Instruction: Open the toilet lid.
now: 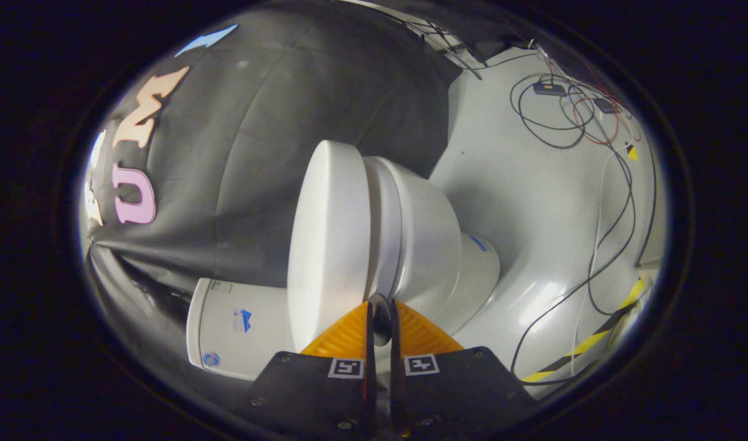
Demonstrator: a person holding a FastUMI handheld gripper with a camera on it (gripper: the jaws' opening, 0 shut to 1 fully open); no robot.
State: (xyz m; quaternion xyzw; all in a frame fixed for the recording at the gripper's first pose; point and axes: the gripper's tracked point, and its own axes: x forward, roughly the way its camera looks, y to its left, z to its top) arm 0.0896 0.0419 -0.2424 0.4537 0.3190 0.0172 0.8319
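Observation:
The view is rolled sideways, so the white toilet looks tipped over. Its lid [328, 245] is a smooth white oval lying down on the seat [383, 226], which tops the bowl [429, 245]. The tank [239, 327] sits behind the lid, against the black cloth wall. My gripper [380, 306] has its orange fingers [343, 334] pressed almost together, with only a thin dark slit between them. Their tips point at the seam between lid and seat, at the end near the tank. I see nothing held between them, and I cannot tell whether they touch the toilet.
The pale grey floor [533, 184] spreads past the bowl. Black, white and red cables [594, 245] loop across it from small boxes [548, 89]. Yellow-and-black tape [594, 343] marks a strip of floor. The black cloth wall [257, 153] stands close behind the tank.

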